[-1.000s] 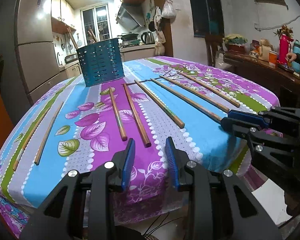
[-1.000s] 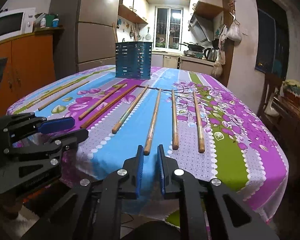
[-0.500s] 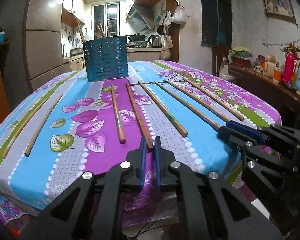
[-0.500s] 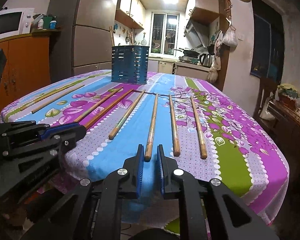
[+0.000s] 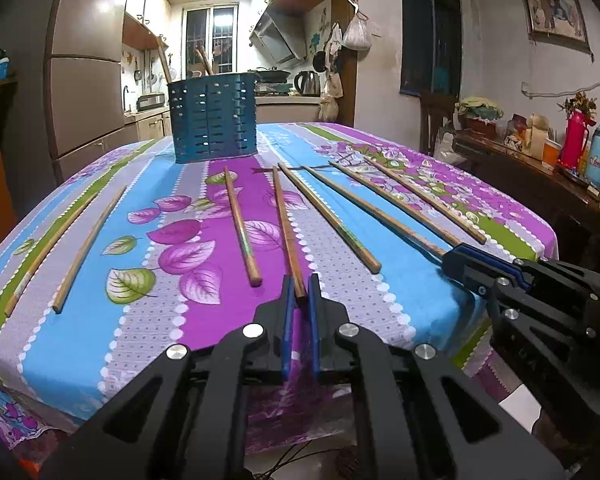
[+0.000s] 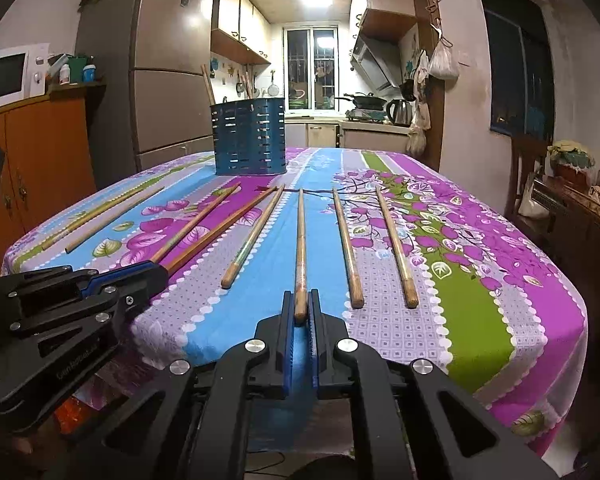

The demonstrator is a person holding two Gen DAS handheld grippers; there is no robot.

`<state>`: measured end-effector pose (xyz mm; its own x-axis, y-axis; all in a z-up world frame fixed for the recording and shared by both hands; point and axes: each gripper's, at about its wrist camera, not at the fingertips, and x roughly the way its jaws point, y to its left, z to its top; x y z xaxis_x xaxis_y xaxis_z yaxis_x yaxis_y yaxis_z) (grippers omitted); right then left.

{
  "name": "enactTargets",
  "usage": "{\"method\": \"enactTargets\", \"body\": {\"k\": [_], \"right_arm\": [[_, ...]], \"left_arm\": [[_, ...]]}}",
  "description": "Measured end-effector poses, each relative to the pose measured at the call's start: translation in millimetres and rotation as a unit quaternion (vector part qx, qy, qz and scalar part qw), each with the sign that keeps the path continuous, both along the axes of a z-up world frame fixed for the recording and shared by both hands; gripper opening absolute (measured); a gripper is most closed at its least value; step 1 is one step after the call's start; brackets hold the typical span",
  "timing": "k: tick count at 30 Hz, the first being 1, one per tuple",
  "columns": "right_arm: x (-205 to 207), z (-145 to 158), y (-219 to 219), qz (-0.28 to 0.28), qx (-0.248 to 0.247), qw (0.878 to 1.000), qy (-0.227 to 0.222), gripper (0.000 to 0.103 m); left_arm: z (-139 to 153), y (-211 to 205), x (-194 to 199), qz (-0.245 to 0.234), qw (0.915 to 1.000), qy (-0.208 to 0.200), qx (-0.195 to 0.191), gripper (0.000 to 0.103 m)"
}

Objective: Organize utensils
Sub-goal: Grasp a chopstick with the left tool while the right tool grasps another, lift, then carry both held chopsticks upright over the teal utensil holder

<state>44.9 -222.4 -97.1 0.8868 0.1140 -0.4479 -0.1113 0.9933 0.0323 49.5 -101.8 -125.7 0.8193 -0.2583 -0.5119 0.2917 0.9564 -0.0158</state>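
Both your grippers, left gripper [image 5: 299,288] and right gripper [image 6: 300,304], just clenched on long brown wooden chopsticks [image 5: 286,224] pointing straight toward the blue slotted plastic holder [image 5: 214,120].

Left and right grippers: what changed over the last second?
The left gripper closed its fingers on a chopstick; the right gripper tightened on another chopstick. The remaining chopsticks and the blue holder stayed put.

Home kitchen-dining room: refrigerator [image 6: 168,92], microwave [image 6: 8,76], range hood [image 6: 374,62] over stove with wok [image 6: 364,100], kettle [image 6: 400,112], wall cabinets [image 6: 240,20], table under floral tablecloth [image 6: 460,240].
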Motion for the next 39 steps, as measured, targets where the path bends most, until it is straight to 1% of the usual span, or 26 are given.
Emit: {"method": "enactTargets", "body": {"k": [5,9,12,15,18,24,28,31,36,39], "right_arm": [[-10,20,-2,-0.001,-0.003,1.0,-0.025,0.008],[-21,49,-5,0.003,-0.016,0.998,-0.058,0.008],[-25,70,-7,0.011,-0.021,0.997,-0.078,0.008],[-25,100,-10,0.029,-0.022,0.994,-0.099,0.008],[-20,123,-15,0.044,-0.022,0.992,-0.116,0.008],[-14,159,-22,0.055,-0.022,0.989,-0.138,0.008],[-13,173,-22,0.063,-0.027,0.987,-0.146,0.008],[-11,179,-25,0.073,-0.016,0.987,-0.141,0.008],[-8,184,-32,0.084,0.005,0.988,-0.129,0.008],[-7,186,-33,0.084,0.006,0.988,-0.126,0.008]], "left_arm": [[18,8,-11,0.0,0.9995,-0.032,-0.003,0.005],[39,15,-20,-0.001,0.998,-0.063,-0.008,0.005],[63,21,-27,-0.003,0.9956,-0.093,-0.013,0.005],[86,24,-31,-0.009,0.9927,-0.12,-0.013,0.005],[104,24,-34,-0.012,0.9906,-0.135,-0.015,0.005],[143,24,-37,-0.023,0.986,-0.162,-0.034,0.005],[161,21,-36,-0.038,0.984,-0.169,-0.042,0.005],[170,20,-34,-0.045,0.9841,-0.166,-0.045,0.005],[177,19,-28,-0.057,0.9856,-0.152,-0.047,0.005],[177,20,-23,-0.057,0.9864,-0.146,-0.049,0.005]]}}
